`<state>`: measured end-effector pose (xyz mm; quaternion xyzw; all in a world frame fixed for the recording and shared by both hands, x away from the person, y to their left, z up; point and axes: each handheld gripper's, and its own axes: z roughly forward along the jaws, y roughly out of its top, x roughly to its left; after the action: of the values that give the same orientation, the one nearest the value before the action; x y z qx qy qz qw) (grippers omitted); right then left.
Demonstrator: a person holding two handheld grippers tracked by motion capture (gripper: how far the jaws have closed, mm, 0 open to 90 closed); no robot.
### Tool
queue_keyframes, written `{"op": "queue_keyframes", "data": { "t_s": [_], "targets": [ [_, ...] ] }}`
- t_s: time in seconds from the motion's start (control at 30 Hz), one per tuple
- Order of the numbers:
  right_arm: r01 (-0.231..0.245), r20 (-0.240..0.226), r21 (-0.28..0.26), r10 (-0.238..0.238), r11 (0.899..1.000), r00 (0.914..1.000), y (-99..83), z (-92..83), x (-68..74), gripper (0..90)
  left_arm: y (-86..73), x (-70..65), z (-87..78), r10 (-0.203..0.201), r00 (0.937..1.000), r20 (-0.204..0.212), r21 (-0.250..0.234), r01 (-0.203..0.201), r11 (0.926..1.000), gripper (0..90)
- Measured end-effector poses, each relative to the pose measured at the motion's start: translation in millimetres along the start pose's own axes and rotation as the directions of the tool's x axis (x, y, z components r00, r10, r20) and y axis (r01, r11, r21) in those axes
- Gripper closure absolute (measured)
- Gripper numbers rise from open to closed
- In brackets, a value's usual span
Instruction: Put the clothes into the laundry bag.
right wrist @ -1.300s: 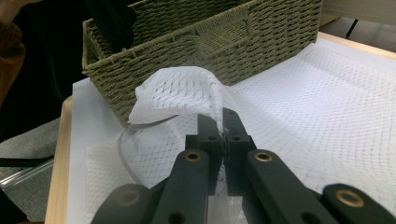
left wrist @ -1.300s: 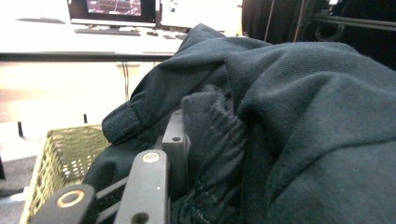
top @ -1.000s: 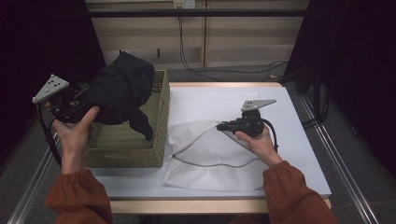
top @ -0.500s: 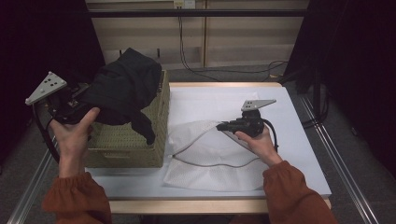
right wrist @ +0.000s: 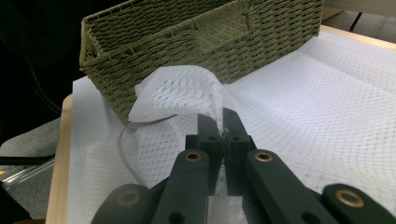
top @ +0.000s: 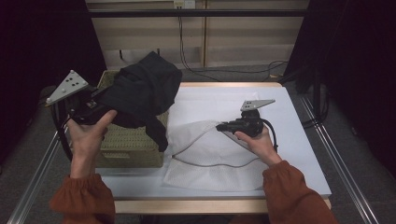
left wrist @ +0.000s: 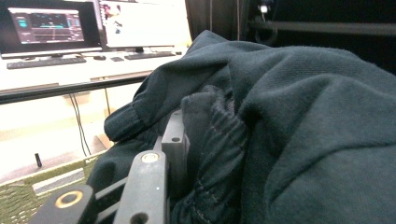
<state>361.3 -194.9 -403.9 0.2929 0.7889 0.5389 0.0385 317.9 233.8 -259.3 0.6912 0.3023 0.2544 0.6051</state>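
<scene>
Since the earlier high view, the left gripper (top: 95, 105) is carrying the dark garment (top: 142, 93) further toward the upper left of the frame and a little higher, while the right gripper (top: 223, 126) is keeping its place.

Going from the biggest thing down: the white table top (top: 289, 116) is filling the middle of the high view, with the woven basket (top: 130, 147) sitting at its left edge. The garment is hanging bunched above the basket, mostly lifted clear, with one tail dangling down over the basket's right wall. In the left gripper view the jaws are clamping a thick fold of that garment (left wrist: 280, 121), standing partly apart with the cloth wedged between them.

The white mesh bag (top: 210, 158) is lying flat at the centre of the table, just right of the basket. The right gripper is pinching the bag's edge; in the right gripper view its jaws are closing tight on a raised flap of mesh (right wrist: 180, 93), holding the mouth up.

By my reading, the step in hand is lifting the garment out of the basket. The next move calls for swinging it rightward across the frame to the bag's mouth, while the right gripper is holding that mouth open, and feeding the dangling tail in first.
</scene>
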Motion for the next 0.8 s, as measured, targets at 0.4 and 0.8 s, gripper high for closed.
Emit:
{"op": "queue_keyframes", "data": {
  "t_s": [0.4, 0.8],
  "targets": [
    [-0.002, 0.000, 0.001, 0.002, 1.000, 1.0000, -0.5, 0.3, -0.4, 88.8, -5.1, -23.5, 17.5, 0.008, 0.9964, 0.084, 0.024, -0.010, 0.9997, 63.1],
    [-0.007, 0.000, 0.007, 0.007, 1.000, 1.0000, -1.2, 1.7, -1.4, 88.8, -16.3, -35.5, 30.6, 0.007, 0.9911, 0.133, 0.052, -0.014, 0.9985, 63.0]
  ]
}}
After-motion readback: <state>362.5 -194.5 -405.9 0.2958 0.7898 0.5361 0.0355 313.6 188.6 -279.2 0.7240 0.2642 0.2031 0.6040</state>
